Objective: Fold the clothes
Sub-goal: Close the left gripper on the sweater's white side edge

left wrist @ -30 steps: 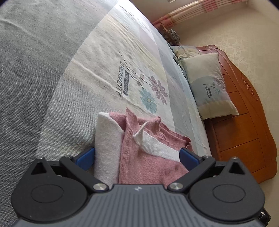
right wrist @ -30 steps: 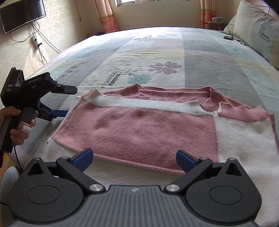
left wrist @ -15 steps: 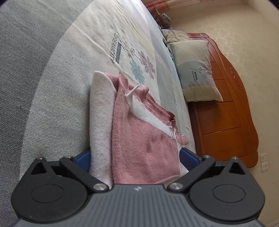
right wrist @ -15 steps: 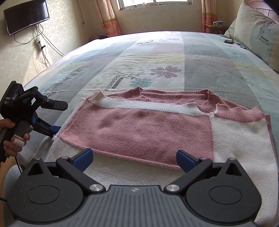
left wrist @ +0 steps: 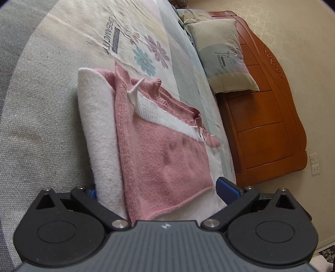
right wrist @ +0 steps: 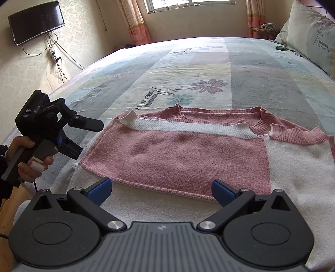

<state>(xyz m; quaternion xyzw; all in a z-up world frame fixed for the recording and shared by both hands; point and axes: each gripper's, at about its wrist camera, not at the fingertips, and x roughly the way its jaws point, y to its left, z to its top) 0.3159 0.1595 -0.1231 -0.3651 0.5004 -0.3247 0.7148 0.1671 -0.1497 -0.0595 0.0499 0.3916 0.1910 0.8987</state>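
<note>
A pink and white knitted sweater (right wrist: 178,154) lies folded flat on the bed, its collar toward the far side. My right gripper (right wrist: 161,191) hovers open over the near hem, nothing between its blue pads. A hand holds my left gripper (right wrist: 92,139) at the sweater's left edge, jaws open, one finger above the cloth and one low beside it. In the left wrist view the sweater (left wrist: 163,159) reaches in between the open fingers of the left gripper (left wrist: 160,190). White fabric hides most of the left pad.
The flower-printed bed sheet (right wrist: 188,69) stretches far beyond the sweater. Pillows (left wrist: 224,56) lean on a wooden headboard (left wrist: 263,125) at the right. A TV (right wrist: 35,25) and cables hang on the left wall. A curtained window (right wrist: 188,6) is behind.
The left gripper has moved in along the sweater's left edge, so the cloth sits deeper between its fingers. The right gripper has tilted up slightly. Both stay open.
</note>
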